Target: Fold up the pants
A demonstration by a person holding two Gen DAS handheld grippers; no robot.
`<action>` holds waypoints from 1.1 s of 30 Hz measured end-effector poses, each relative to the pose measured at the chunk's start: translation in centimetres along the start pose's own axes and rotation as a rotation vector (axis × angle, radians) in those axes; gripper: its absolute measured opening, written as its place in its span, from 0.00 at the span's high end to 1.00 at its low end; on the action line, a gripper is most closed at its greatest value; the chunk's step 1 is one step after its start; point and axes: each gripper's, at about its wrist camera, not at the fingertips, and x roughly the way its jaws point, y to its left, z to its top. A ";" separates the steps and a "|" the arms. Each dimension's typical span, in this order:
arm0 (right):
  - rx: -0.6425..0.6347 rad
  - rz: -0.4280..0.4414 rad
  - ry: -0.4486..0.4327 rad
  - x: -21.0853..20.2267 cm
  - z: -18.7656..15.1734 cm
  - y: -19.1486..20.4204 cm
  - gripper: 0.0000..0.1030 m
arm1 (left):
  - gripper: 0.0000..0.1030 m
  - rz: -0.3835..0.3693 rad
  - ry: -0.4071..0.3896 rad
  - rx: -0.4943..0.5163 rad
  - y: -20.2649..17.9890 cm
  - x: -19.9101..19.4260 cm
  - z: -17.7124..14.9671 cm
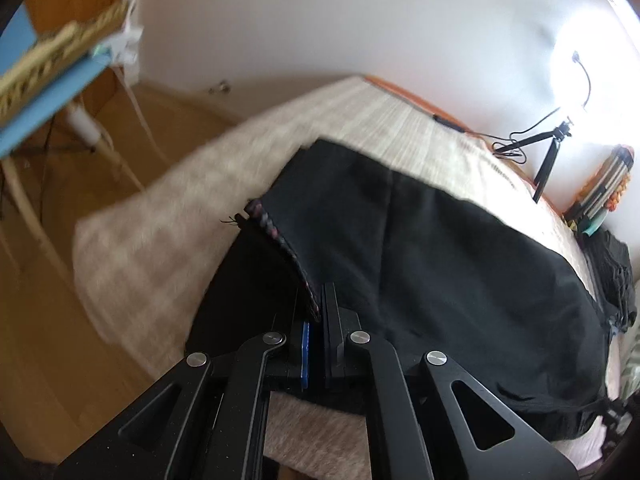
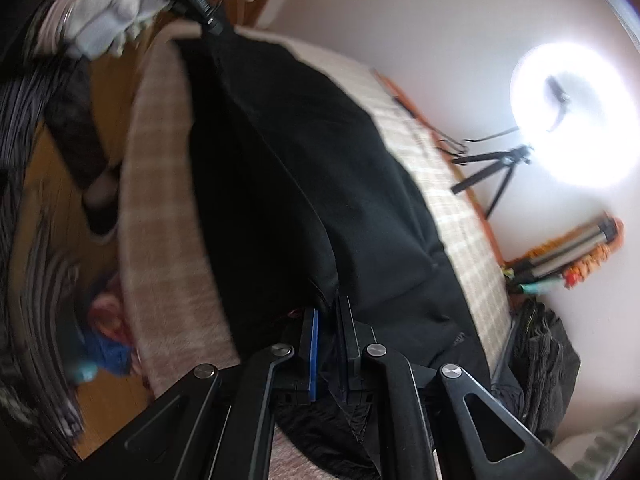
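Around the bed: plainly a lit ring light (image 2: 574,114) is glowing against the white wall, with a small black tripod (image 1: 550,156) standing at the bed's far edge and a striped cushion (image 1: 608,184) lying just beside it.
Other clutter: a dark crumpled garment (image 2: 548,364) is sitting at the right edge of the bed (image 1: 400,120); a blue-topped stand (image 1: 44,108) is standing off the bed's left side on the wood floor (image 1: 52,320).
Pants: the black pants (image 1: 460,264) are lying spread on the checked bed cover, the long axis running from the near right corner away toward the far left in the right wrist view.
Left gripper: the left gripper (image 1: 320,308), held by a gloved hand (image 2: 104,24), is pinching a stitched hem edge of the pants, its jaws pressed together on the cloth.
Right gripper: the right gripper (image 2: 330,312) is pinching a fold of the pants at the near end, its jaws pressed together on the fabric.
In the way: nothing is lying on top of the pants.
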 end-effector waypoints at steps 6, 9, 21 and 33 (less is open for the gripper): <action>0.060 -0.036 0.023 1.0 0.0 -1.0 0.95 | 0.92 0.009 0.014 0.024 -0.2 0.6 0.3; 0.096 -0.014 0.023 0.9 0.0 -1.4 0.95 | 0.81 0.036 0.008 0.011 0.5 -0.2 0.4; 0.435 0.176 -0.095 -4.0 -3.4 -4.5 0.66 | 0.55 0.038 -0.132 0.100 -1.7 -6.8 3.4; 1.244 0.067 -0.186 -1.1 -16.3 -20.1 0.35 | 0.54 -0.263 0.059 0.480 -17.6 -2.5 1.7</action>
